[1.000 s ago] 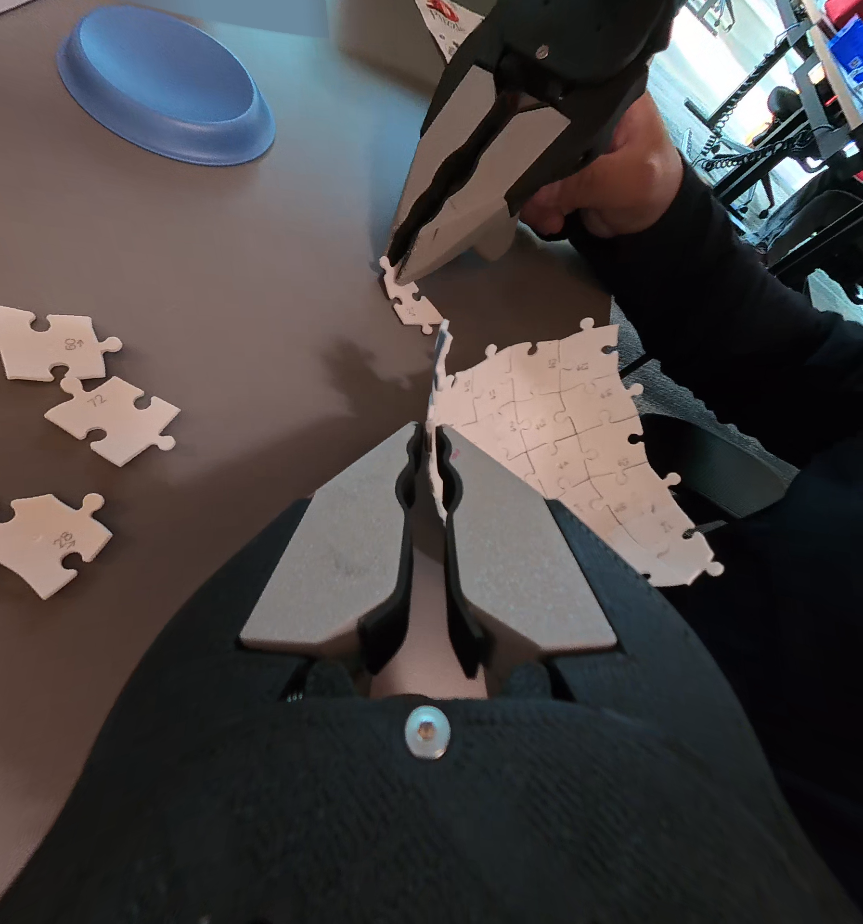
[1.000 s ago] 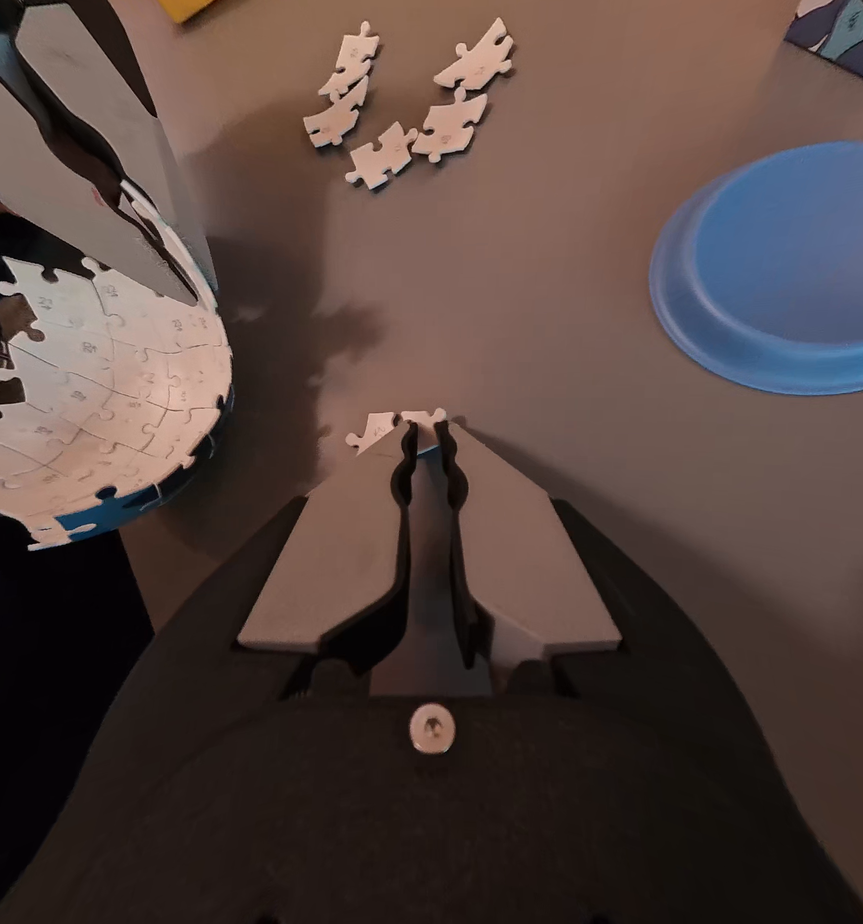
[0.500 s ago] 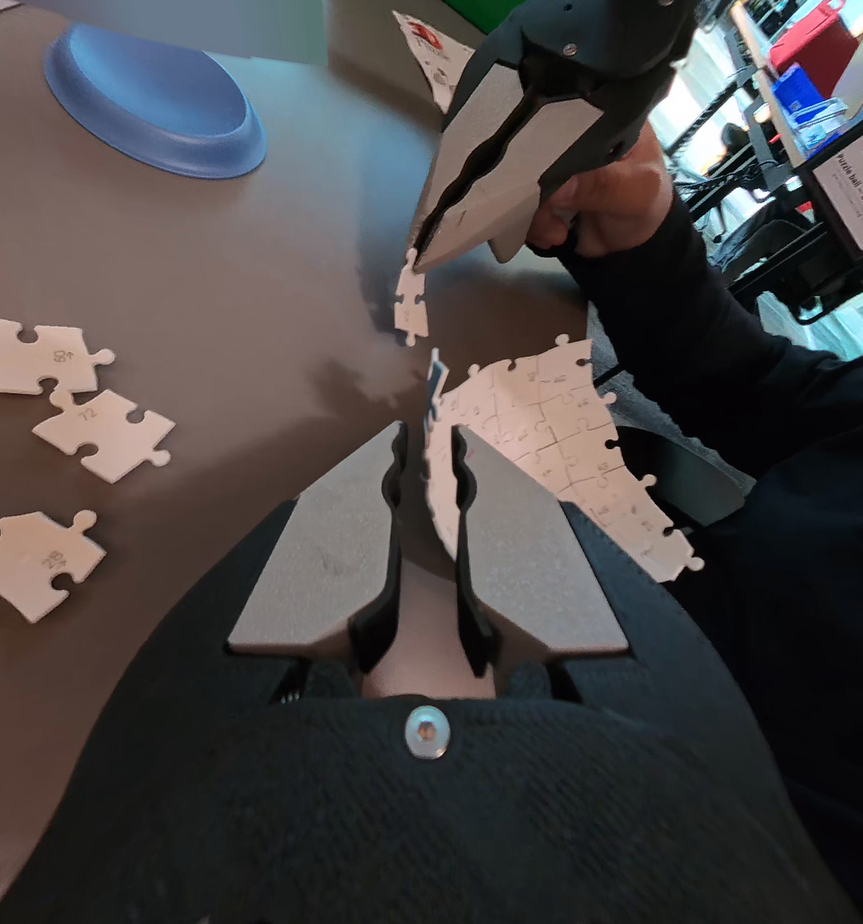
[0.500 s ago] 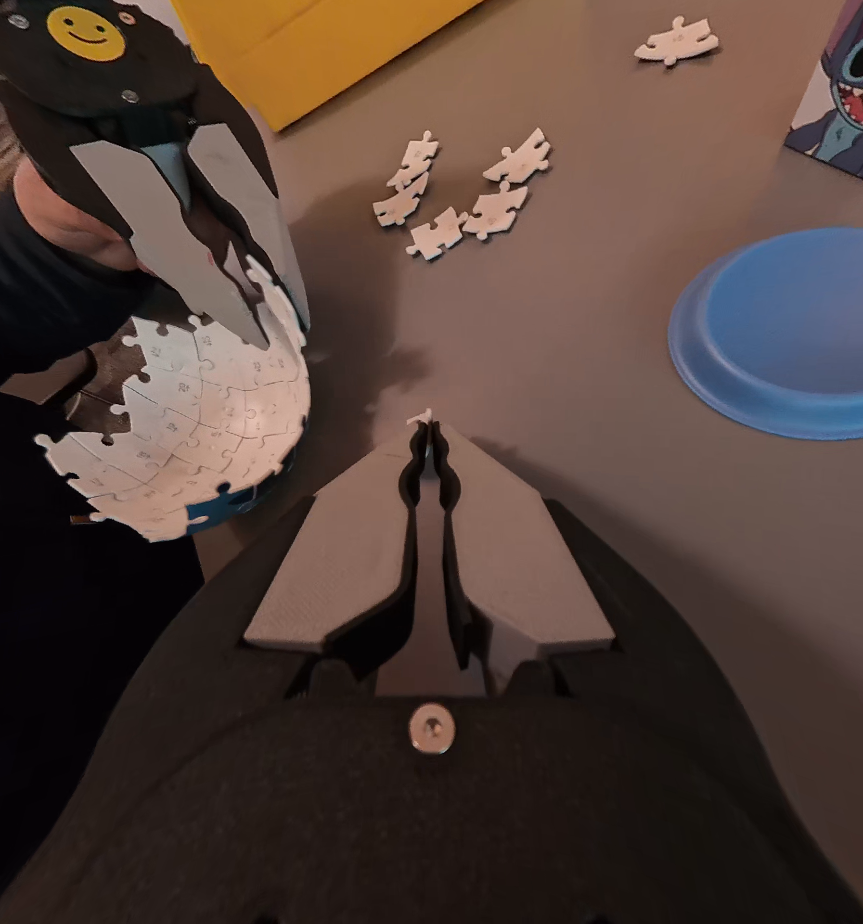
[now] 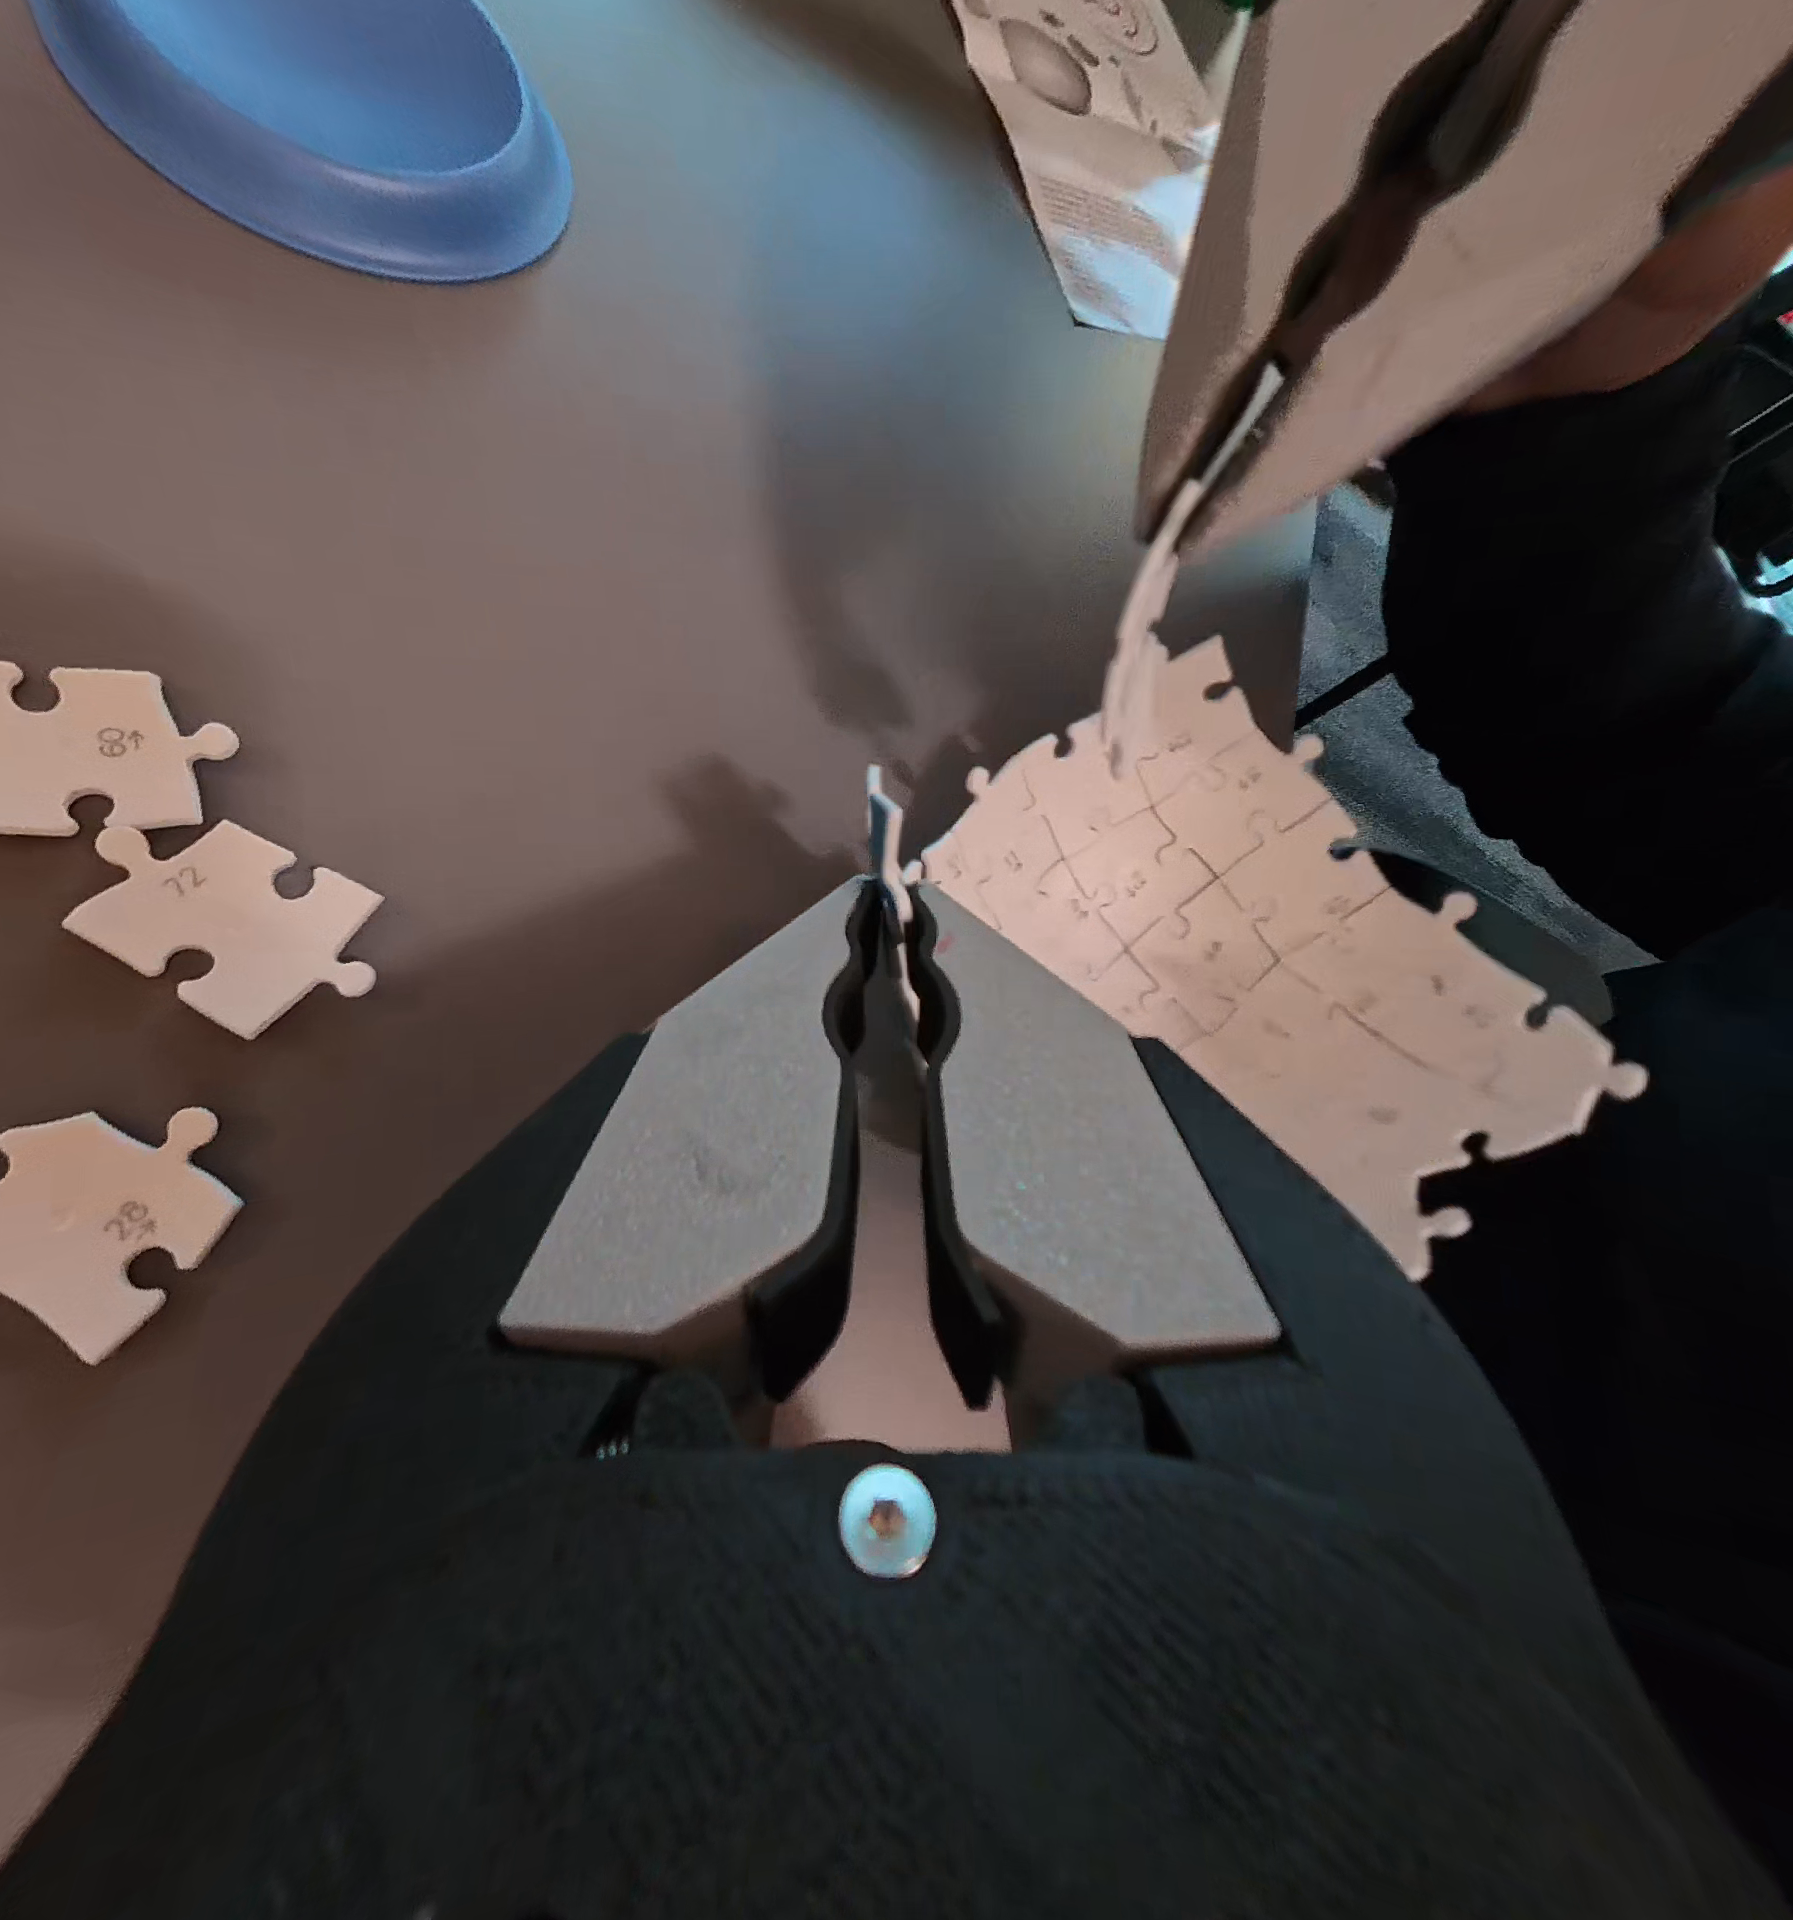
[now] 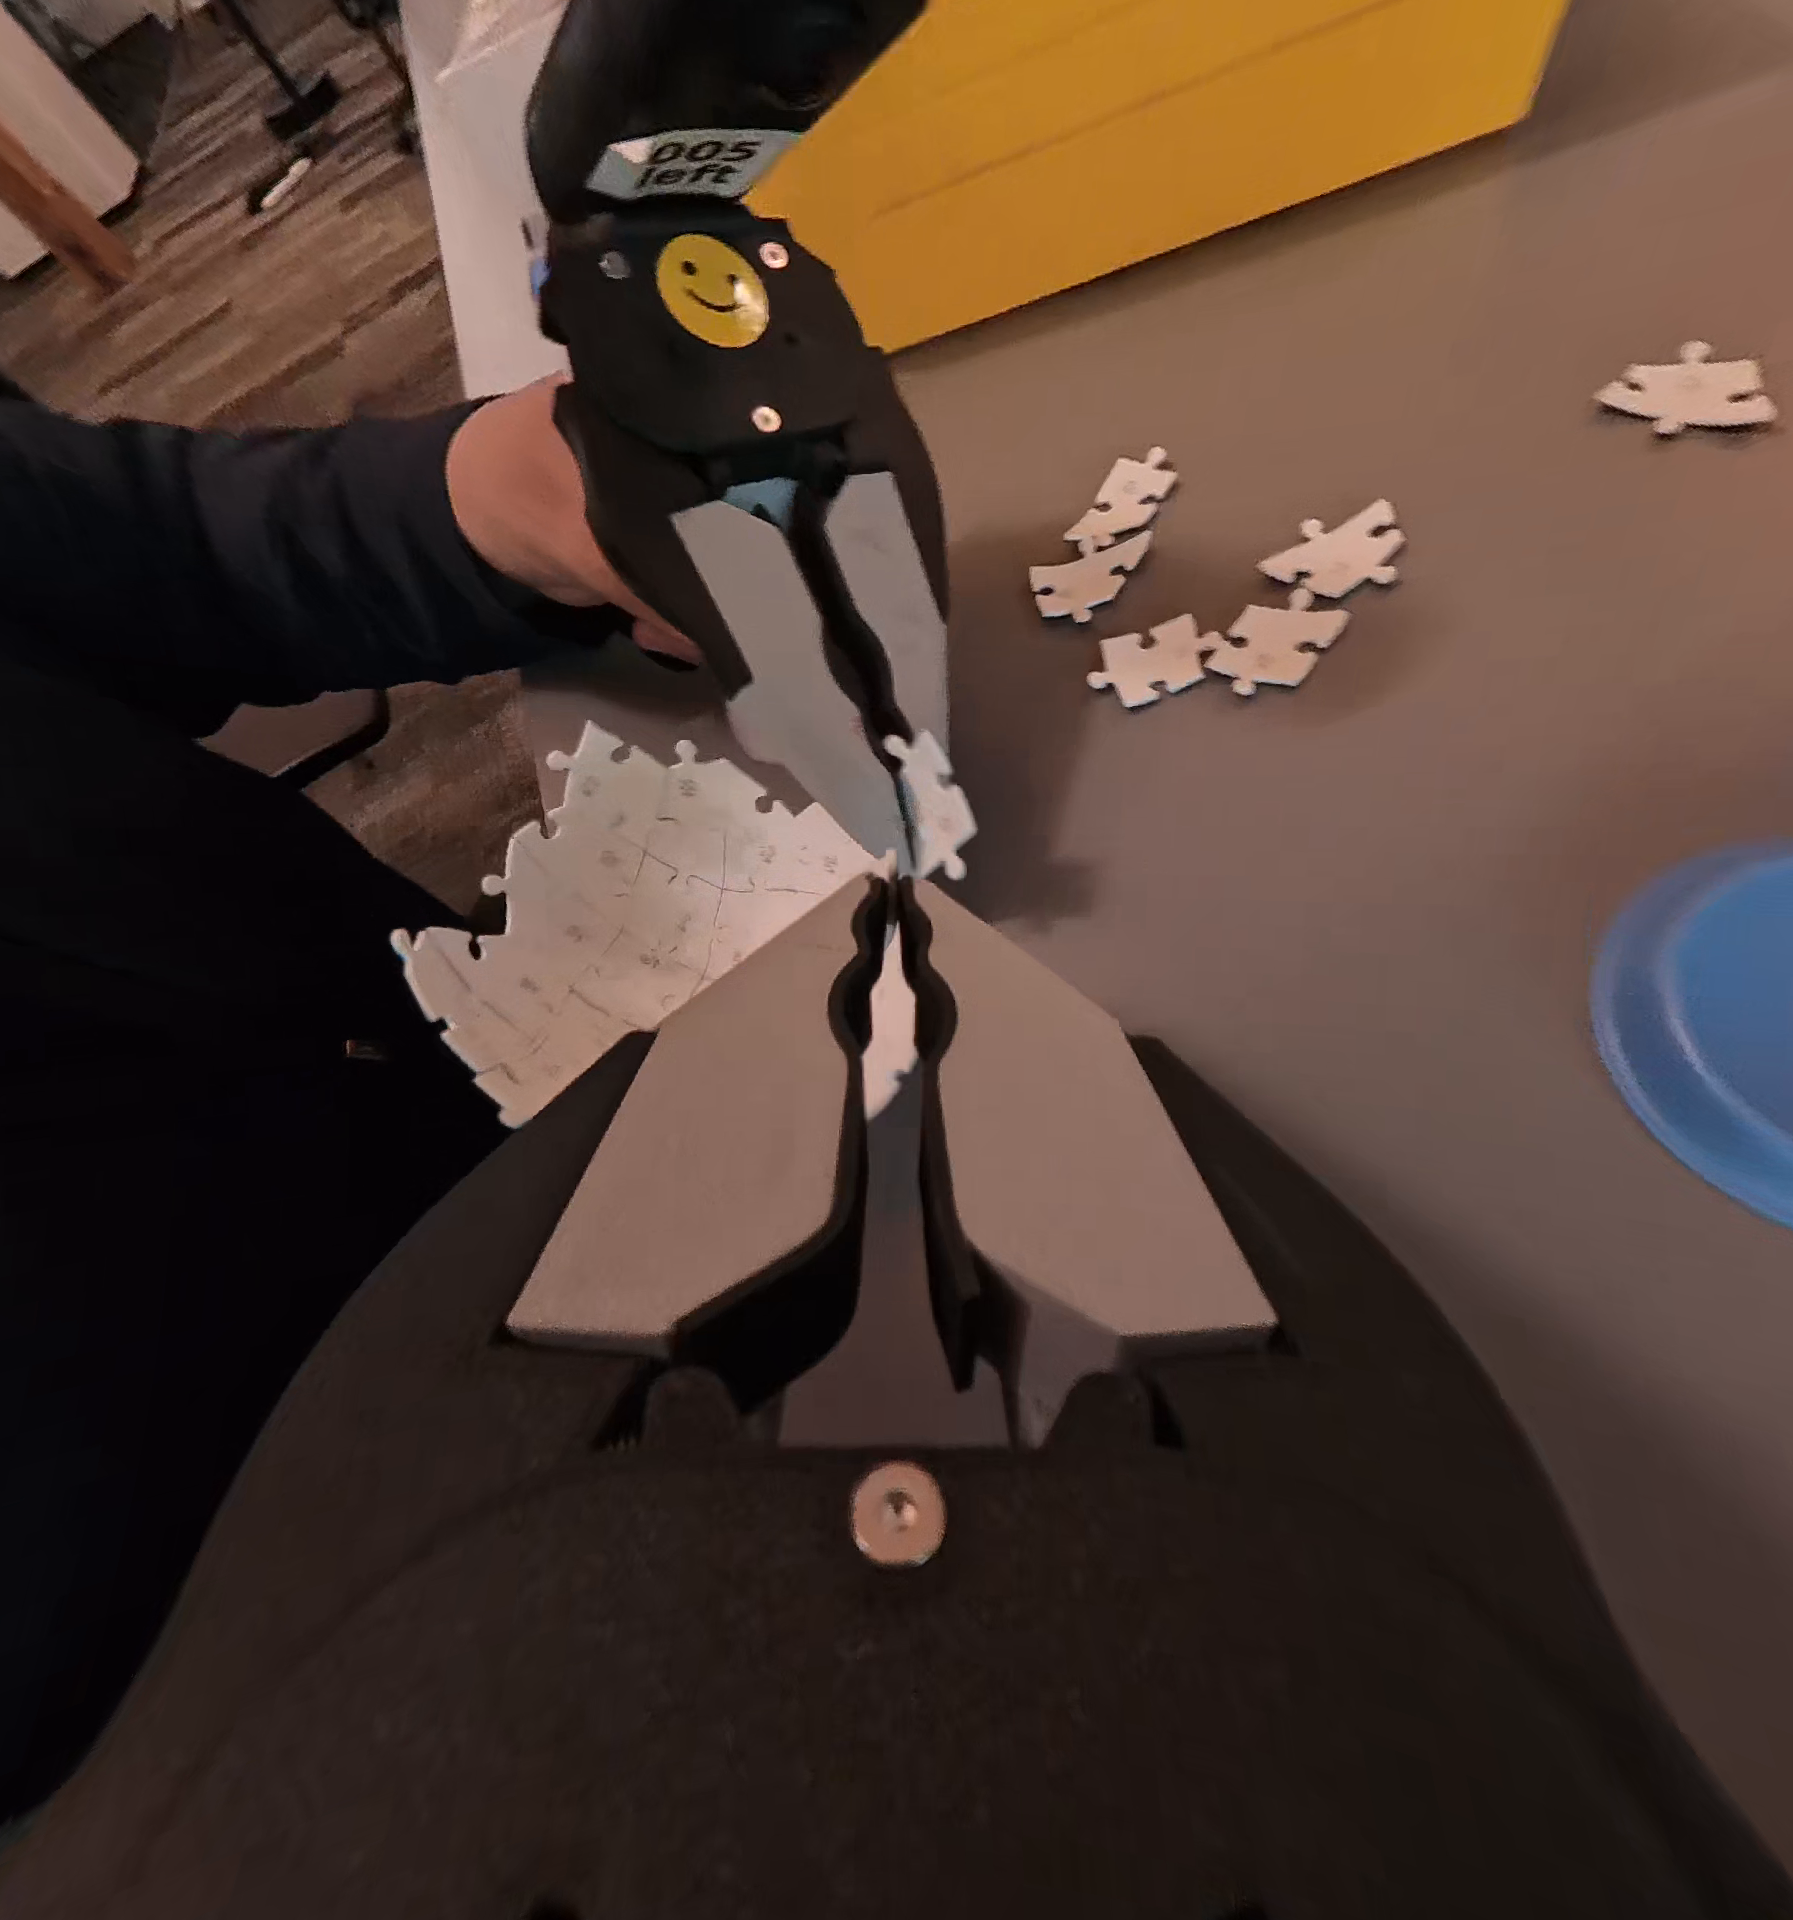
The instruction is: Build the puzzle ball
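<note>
Since 0.5 s ago, the right gripper (image 5: 1178, 509) has swung from above the brown-grey table (image 5: 559, 520) to the upper rim of the partly built puzzle ball (image 5: 1256, 935), and its single piece (image 5: 1141, 644) now touches that rim; in the right wrist view the shell has slid in behind the right gripper's own fingers. The left gripper (image 5: 887, 899), which stood slightly parted then, is now pressed tight on the shell's edge, holding it off the table edge. The shell is a curved, matte white sheet of interlocked knob-edged pieces. The smooth blue dish (image 5: 372, 208) sits far back. 3 flat loose pieces (image 5: 217, 914) lie left.
</note>
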`<state>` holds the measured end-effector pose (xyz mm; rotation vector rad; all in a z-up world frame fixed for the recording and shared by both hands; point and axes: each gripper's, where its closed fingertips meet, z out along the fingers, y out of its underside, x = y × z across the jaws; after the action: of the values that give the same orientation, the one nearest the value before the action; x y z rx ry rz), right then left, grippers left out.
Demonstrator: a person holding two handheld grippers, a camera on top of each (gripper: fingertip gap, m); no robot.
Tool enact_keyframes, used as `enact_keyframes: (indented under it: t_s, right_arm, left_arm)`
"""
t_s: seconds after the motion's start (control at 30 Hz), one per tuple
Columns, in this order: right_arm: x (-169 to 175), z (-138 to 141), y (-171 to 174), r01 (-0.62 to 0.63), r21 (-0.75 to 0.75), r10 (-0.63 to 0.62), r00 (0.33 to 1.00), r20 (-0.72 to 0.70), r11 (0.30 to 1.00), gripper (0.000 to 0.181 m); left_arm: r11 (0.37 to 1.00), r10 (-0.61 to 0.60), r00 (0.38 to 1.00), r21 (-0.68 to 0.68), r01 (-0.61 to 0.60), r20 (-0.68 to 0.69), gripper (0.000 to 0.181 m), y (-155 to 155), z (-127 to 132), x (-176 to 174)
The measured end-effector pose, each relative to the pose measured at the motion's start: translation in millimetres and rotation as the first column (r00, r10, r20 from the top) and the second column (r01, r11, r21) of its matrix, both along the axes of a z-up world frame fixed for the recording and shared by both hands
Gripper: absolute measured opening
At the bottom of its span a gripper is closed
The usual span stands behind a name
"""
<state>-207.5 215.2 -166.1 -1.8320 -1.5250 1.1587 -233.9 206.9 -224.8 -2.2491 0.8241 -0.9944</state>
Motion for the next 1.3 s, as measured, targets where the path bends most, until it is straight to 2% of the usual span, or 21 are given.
enact_keyframes:
  t_s: [0.2,0.4,0.93,1.3]
  right_arm:
    - [-19,-24,2,-0.078,0.005,0.077,0.994,0.083,0.997,0.0]
    - [-26,-45,5,-0.147,-0.008,0.147,0.984,0.105,0.989,0.0]
    - [-26,-51,12,-0.258,0.002,0.252,0.949,0.189,0.966,0.0]
    - [-29,-54,13,-0.265,0.153,0.228,0.947,0.225,0.952,0.0]
  left_arm:
    - [0.996,-0.013,0.997,-0.083,0.02,0.076,0.001,-2,-4,3]
    - [0.994,-0.014,0.997,-0.111,0.023,0.077,0.002,-2,-9,0]
    - [0.978,-0.03,0.998,-0.205,0.04,0.053,0.003,3,-14,1]
    - [0.983,0.017,1.0,-0.181,-0.013,0.019,0.01,7,-16,-4]
